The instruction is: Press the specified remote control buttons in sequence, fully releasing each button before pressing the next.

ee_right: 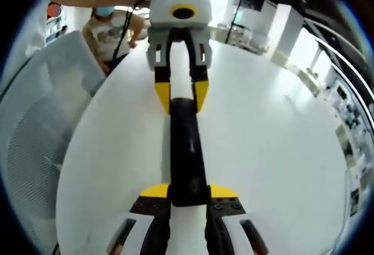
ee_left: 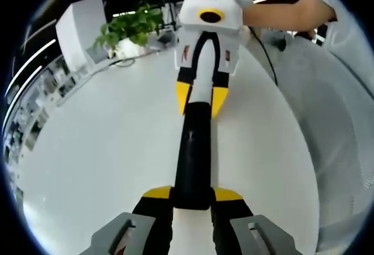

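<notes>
No text, label, brand, number or sign is readable on any thing in both views.

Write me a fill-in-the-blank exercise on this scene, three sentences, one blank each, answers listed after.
1. The black remote control is clamped at its two ends by ___ claws at once.
2. The tips of the left claw and the right claw are coloured ___.
3. The remote control is held over a ___ table, with a potted plant at the table's far edge.

Missing words: two (both); yellow; white
</notes>
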### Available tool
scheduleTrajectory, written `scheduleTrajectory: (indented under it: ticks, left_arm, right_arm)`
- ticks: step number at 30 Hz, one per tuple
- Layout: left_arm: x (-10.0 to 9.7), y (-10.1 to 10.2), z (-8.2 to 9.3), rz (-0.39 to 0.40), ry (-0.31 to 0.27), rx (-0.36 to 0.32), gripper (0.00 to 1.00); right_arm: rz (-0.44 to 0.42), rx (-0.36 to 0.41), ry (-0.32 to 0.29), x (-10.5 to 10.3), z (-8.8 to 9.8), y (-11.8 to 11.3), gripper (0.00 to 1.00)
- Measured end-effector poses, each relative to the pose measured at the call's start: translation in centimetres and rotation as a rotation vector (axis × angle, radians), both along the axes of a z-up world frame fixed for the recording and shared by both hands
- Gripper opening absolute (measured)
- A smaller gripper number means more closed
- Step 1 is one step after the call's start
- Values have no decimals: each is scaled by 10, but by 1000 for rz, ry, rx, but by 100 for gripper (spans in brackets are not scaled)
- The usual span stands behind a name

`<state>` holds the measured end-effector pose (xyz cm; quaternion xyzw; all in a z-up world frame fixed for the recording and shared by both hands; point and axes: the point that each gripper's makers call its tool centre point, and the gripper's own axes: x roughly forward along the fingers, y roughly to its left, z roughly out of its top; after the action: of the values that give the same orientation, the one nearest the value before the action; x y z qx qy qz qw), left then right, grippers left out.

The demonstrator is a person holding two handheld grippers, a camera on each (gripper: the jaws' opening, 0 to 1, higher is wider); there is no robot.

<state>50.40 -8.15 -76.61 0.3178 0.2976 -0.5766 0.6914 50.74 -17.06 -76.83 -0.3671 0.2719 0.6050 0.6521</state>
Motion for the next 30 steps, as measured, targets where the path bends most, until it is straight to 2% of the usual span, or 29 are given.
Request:
scheduleTrajectory:
  ticks: [10,30]
  left_arm:
    - [23,4,6,1,-69,23,23]
    - [62,4,6,15,-107,13,24]
  right_arm:
    - [-16,1,-84,23,5,4,18]
    - [-28,2,-130,60,7,3,18]
